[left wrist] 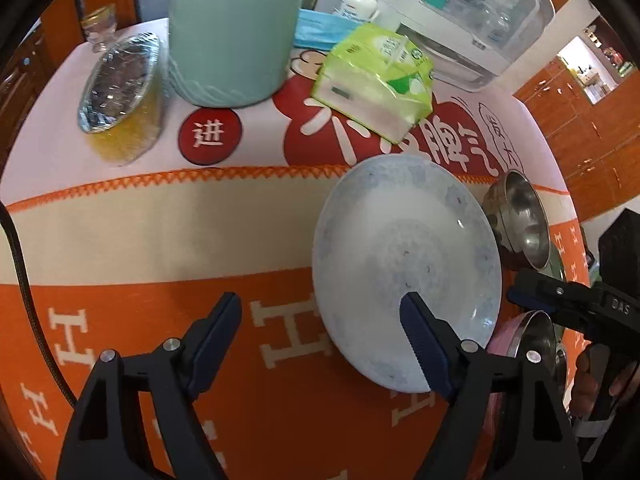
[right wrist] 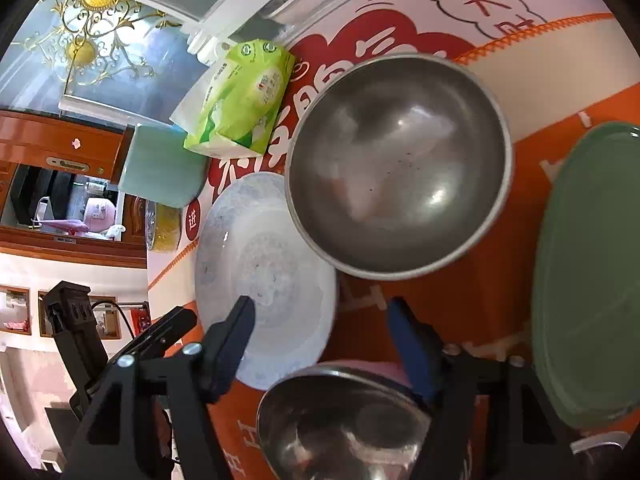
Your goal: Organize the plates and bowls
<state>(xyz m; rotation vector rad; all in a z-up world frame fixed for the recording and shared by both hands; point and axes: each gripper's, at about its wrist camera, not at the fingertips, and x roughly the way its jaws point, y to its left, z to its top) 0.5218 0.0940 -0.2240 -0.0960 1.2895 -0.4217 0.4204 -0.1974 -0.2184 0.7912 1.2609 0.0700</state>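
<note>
Green plate (right wrist: 584,280) only in right view; both grippers' fingers apart, left (left wrist: 320,312), right (right wrist: 320,316).

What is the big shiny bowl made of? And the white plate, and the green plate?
The big bowl looks like metal, probably stainless steel: grey with mirror-like glints. The white plate seems glazed ceramic: glossy, with a faint blue pattern. The green plate has a smooth, duller sheen, so it could be ceramic or plastic; I cannot tell which.
</note>
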